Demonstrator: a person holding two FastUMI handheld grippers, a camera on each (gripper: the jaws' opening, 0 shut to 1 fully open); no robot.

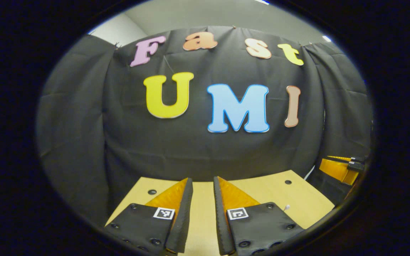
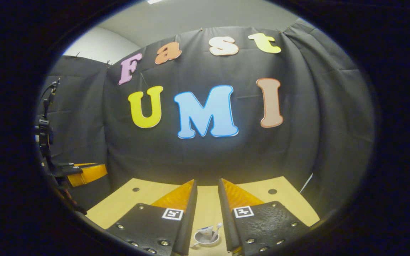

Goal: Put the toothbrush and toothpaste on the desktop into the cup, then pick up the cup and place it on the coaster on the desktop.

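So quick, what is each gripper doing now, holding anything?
Left gripper: jaws open, holding nothing.
Right gripper: jaws open, holding nothing; the cup shows below, between them.

wooden table (image 1: 262, 192), grey wall (image 2: 98, 44)

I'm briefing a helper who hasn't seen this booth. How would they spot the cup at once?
Look at the wooden desktop before the black cloth wall. The cup shows low between the right gripper fingers, small, white and round, with a toothbrush sticking out.
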